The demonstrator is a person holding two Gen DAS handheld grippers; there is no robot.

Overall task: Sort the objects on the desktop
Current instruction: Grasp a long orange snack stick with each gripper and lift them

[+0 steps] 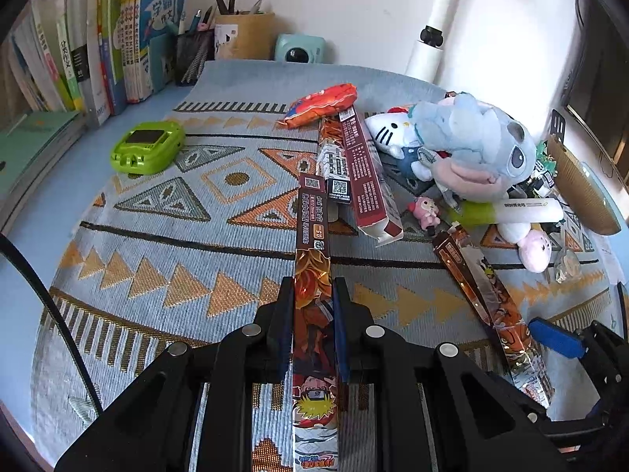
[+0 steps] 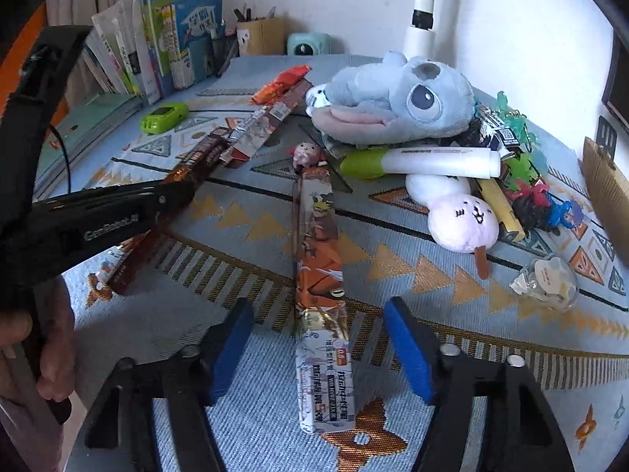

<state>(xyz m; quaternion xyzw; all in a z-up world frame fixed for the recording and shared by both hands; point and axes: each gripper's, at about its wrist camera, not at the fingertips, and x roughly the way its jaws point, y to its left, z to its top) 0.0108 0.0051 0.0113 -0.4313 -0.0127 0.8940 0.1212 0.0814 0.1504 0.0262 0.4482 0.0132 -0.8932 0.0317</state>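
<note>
My left gripper (image 1: 313, 295) is shut on a long Naruto pen box (image 1: 312, 259), holding it lengthwise over the patterned mat (image 1: 157, 244). In the right wrist view the left gripper (image 2: 184, 190) reaches in from the left with that box (image 2: 204, 157). My right gripper (image 2: 318, 338) is open, its blue pads either side of a second Naruto box (image 2: 320, 275) lying on the mat (image 2: 243, 405). That box also shows in the left wrist view (image 1: 487, 299), with the right gripper's blue pad (image 1: 556, 338) beside it.
Two more long boxes (image 1: 361, 173) lie at mid-mat by an orange snack pack (image 1: 322, 104). A pile of plush toys (image 2: 393, 98), a highlighter (image 2: 424, 163) and small figures (image 2: 542, 204) fills the right. A green gadget (image 1: 147, 145), books (image 1: 118, 39) and pen holders (image 1: 243, 33) stand at the back left.
</note>
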